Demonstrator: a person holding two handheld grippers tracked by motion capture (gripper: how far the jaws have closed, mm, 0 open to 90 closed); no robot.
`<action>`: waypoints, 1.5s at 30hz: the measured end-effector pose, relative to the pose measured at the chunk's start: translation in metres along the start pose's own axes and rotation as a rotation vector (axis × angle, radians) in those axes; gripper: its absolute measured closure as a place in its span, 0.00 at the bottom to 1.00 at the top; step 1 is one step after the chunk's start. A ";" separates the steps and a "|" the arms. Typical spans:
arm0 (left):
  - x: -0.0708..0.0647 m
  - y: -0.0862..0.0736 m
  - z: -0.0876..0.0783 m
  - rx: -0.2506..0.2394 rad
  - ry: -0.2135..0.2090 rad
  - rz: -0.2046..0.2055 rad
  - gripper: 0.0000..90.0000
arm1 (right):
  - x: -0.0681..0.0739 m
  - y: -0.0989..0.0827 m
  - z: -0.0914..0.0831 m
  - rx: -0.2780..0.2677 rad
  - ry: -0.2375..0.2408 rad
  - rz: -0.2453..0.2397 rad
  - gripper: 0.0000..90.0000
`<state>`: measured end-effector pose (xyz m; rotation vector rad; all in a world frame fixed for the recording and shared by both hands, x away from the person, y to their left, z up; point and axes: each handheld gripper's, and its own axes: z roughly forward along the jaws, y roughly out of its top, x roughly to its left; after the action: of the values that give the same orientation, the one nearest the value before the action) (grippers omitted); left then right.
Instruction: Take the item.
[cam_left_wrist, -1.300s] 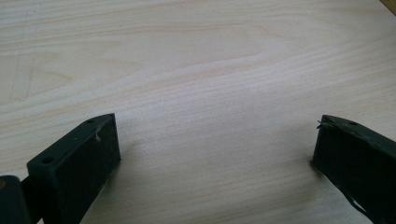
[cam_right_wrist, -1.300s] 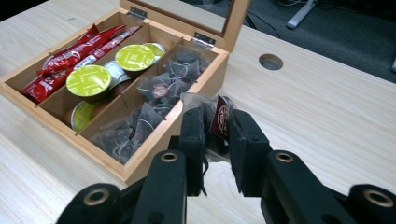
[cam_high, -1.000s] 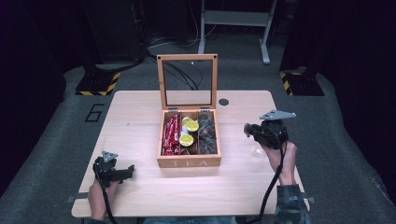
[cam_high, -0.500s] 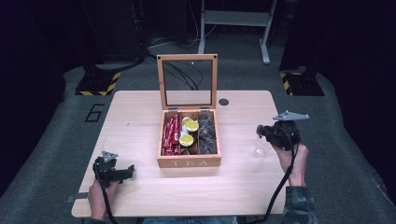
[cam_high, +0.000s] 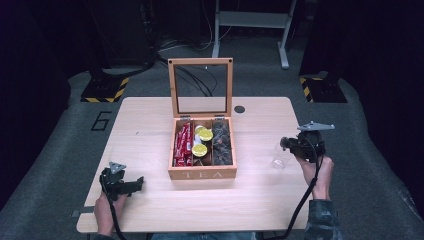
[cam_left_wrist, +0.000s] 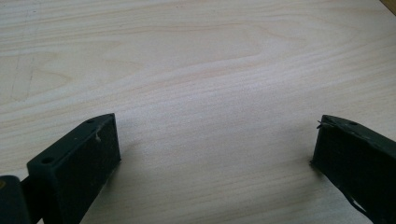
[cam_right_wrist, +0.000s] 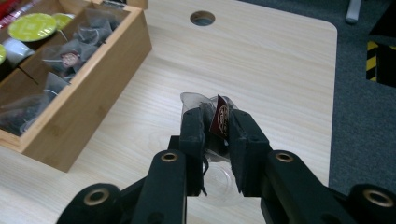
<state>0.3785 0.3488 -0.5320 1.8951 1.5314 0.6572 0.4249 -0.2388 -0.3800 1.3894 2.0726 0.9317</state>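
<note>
**Right gripper pinching a tea bag over a clear cup, right of the tea box**

Tea bag (cam_right_wrist: 219, 119): clear pyramid sachet with a dark red tag, clamped between the right gripper (cam_right_wrist: 216, 123) jaws, which are pressed together on it. It hangs just above a transparent cup (cam_high: 280, 156); can't tell whether it touches the cup. The cup stands on the table (cam_high: 150, 125) near the right edge, apart from the wooden tea box (cam_high: 202, 172).

Box lid is up, glass pane upright. Compartments: red sachets (cam_high: 183, 145) on the left, yellow-lidded pods (cam_high: 202, 142) in the middle, more pyramid bags (cam_high: 221, 142) on the right.

Left gripper (cam_left_wrist: 215, 144): jaws spread wide, nothing between them, low over bare table at the near left, well apart from the box.
</note>
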 end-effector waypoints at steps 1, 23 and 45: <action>0.000 0.000 0.000 0.000 0.000 0.000 0.00 | 0.000 -0.001 0.002 0.004 -0.001 0.010 0.85; 0.000 0.000 0.000 0.000 0.000 0.000 0.00 | -0.011 -0.019 0.031 0.079 0.003 0.049 0.84; 0.000 0.000 0.000 0.000 0.000 0.001 0.00 | -0.009 -0.024 0.043 0.118 0.013 0.063 0.69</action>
<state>0.3785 0.3489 -0.5320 1.8956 1.5310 0.6575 0.4442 -0.2419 -0.4263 1.5206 2.1344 0.8574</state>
